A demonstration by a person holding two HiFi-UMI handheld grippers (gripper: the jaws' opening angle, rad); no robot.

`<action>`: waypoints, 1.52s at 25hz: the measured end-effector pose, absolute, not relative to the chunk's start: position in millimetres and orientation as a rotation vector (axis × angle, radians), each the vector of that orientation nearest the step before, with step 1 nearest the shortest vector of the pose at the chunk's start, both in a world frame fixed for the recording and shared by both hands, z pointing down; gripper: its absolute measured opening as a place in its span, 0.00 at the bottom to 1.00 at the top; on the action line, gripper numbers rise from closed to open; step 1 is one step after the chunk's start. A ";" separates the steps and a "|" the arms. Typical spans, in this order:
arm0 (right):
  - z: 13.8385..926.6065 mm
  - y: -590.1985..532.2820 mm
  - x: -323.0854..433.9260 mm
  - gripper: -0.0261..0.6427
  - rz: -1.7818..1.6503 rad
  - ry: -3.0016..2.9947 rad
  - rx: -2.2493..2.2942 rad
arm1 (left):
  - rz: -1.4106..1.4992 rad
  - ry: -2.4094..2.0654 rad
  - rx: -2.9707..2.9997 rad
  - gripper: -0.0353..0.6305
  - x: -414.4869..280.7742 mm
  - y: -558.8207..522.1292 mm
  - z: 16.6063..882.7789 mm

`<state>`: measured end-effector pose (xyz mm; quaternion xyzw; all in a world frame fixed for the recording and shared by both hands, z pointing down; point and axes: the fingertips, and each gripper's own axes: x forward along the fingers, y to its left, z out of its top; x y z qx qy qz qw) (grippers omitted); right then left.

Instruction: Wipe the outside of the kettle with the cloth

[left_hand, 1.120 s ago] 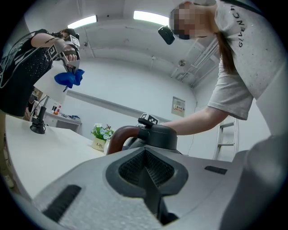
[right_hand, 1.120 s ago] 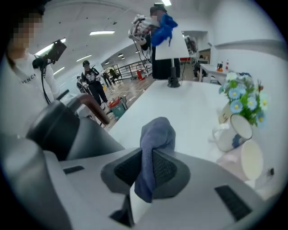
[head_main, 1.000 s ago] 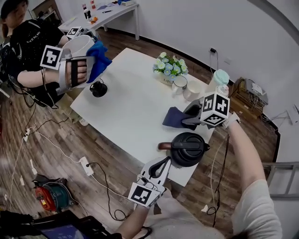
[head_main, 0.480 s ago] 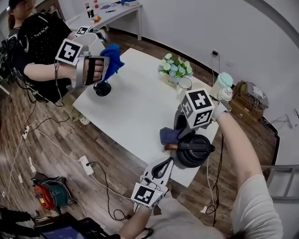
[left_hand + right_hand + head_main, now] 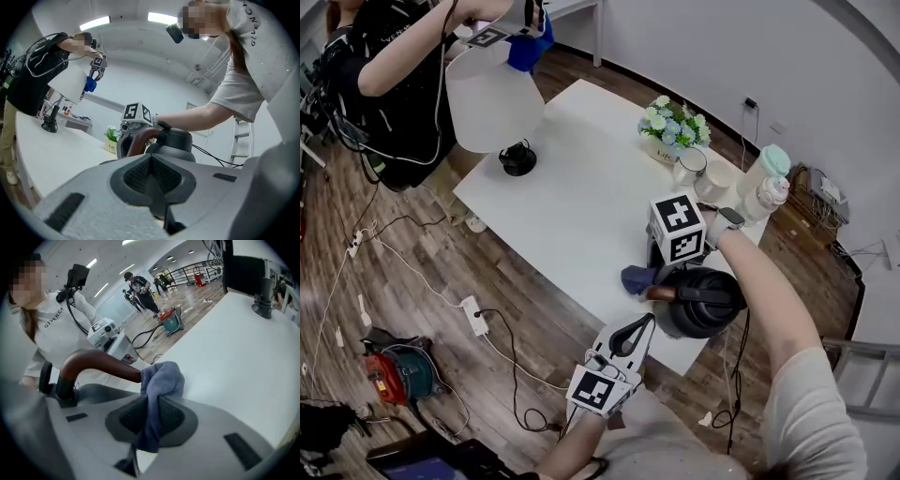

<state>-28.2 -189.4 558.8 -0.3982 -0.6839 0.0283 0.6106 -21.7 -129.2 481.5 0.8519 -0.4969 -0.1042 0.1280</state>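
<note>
Now the right gripper (image 5: 149, 416), clamped on the cloth (image 5: 161, 378), holds it against the kettle (image 5: 705, 302) handle. Wiping looks barely begun. The left gripper (image 5: 151, 180) sits closed, empty. Next: sweep the body.

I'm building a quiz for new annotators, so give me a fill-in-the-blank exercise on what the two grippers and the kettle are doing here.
1. The right gripper is shut on the blue-grey ____.
2. That cloth meets the end of the black kettle's brown ____.
3. The left gripper has its jaws ____, with nothing between them.
Missing words: cloth; handle; shut.
</note>
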 end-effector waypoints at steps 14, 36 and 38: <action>377.2 -222.7 -34.0 0.11 -0.317 -2.192 -0.218 | -0.272 -1.387 2.565 0.06 -34.4 -126.8 470.5; 431.9 -109.0 -67.3 0.11 -0.930 -1.951 0.411 | -0.218 -1.500 2.615 0.06 -112.1 -103.8 450.0; 444.1 -103.4 -63.0 0.11 -0.931 -1.928 0.408 | -0.204 -1.491 2.643 0.06 -112.2 -115.9 446.1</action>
